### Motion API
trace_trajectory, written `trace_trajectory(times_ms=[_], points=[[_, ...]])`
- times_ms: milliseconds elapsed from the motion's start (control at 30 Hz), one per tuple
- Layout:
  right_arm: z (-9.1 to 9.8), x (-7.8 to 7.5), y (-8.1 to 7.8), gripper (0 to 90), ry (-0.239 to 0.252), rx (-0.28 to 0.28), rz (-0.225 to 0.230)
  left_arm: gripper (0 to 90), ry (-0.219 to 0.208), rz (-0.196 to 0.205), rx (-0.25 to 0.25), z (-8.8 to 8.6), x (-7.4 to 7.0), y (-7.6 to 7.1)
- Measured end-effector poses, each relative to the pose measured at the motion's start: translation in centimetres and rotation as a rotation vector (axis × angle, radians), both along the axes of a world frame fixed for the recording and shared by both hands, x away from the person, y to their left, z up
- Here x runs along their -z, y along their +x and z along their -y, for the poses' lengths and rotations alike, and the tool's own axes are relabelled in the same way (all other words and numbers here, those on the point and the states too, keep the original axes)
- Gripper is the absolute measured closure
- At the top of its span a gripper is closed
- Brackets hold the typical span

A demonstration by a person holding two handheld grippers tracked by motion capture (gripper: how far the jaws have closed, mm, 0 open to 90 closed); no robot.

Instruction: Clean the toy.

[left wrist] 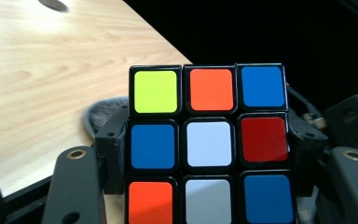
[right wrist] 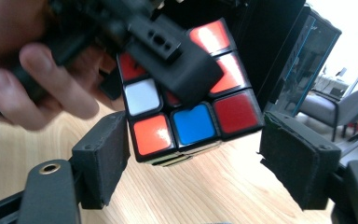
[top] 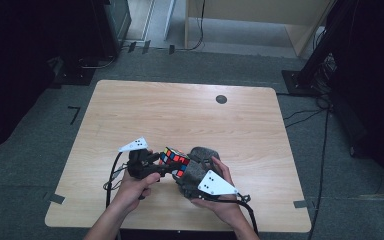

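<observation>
- Multicoloured puzzle cube (top: 175, 161): held above the near part of the wooden table (top: 180, 115), between the two grippers; in the left gripper view its bottom row is cut off by the frame edge.
- Left gripper (top: 152, 167): jaws clamped on opposite sides of the cube; in the right gripper view one jaw covers part of a cube face.
- Right gripper (right wrist: 193, 163): jaws spread on either side of the cube's lower layer, the right pad apart from it, the left pad just beside it; contact there unclear.
- Hands: left hand (top: 135, 187) blurred in the right gripper view; right hand (top: 220, 200) partly hidden under its grey plate.
</observation>
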State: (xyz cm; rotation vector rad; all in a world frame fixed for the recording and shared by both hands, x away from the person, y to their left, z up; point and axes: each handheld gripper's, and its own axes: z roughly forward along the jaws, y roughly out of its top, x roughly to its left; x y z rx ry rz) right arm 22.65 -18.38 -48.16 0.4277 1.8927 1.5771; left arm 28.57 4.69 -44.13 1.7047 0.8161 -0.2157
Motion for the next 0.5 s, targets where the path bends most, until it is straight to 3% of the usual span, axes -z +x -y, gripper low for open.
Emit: trace_trajectory(times_ms=[300, 500], points=[[-0.45, 0.33, -0.29, 31.9, -0.085, 0.008, 0.073, 33.7, 0.033, -0.044, 0.048, 0.46, 0.58, 0.27], [-0.13, 0.16, -0.10, 33.9, -0.070, 0.007, 0.034, 28.7, 0.018, -0.002, 0.055, 0.31, 0.62, 0.18]])
